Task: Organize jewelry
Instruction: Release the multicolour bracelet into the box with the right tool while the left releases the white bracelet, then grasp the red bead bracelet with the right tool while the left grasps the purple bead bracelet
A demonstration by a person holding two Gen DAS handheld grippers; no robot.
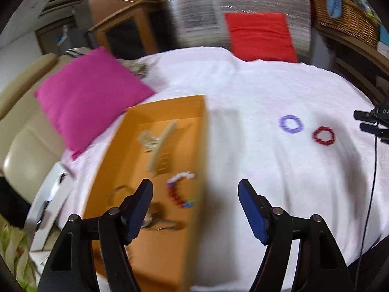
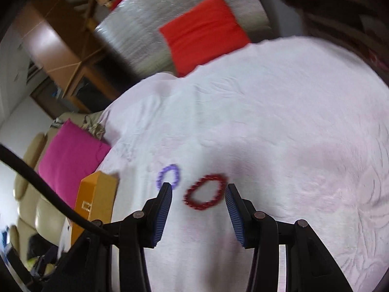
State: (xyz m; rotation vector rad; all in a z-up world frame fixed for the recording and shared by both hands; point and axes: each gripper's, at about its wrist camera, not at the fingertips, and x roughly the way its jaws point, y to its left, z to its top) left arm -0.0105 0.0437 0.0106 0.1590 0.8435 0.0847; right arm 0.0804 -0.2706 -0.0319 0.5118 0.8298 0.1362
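Note:
An open orange box [image 1: 155,248] lies on the white bedspread [image 1: 255,92] and holds a cream hair clip [image 1: 161,150], a red and white bead bracelet [image 1: 177,191] and other small pieces. A purple bracelet [image 1: 291,124] and a red bracelet [image 1: 323,135] lie on the cloth to its right. My left gripper [image 1: 195,187] is open and empty above the box's right edge. My right gripper [image 2: 198,187] is open, its fingers either side of the red bracelet [image 2: 205,192]; the purple bracelet [image 2: 169,174] lies just beyond the left finger. The box corner [image 2: 97,194] shows at left.
A magenta cushion [image 1: 90,97] lies at the bed's left edge by a beige sofa [image 1: 24,146]. A red cushion [image 1: 260,36] leans at the far side. A wicker basket [image 1: 347,19] stands back right. The right gripper's tip [image 1: 372,124] and cable enter from the right.

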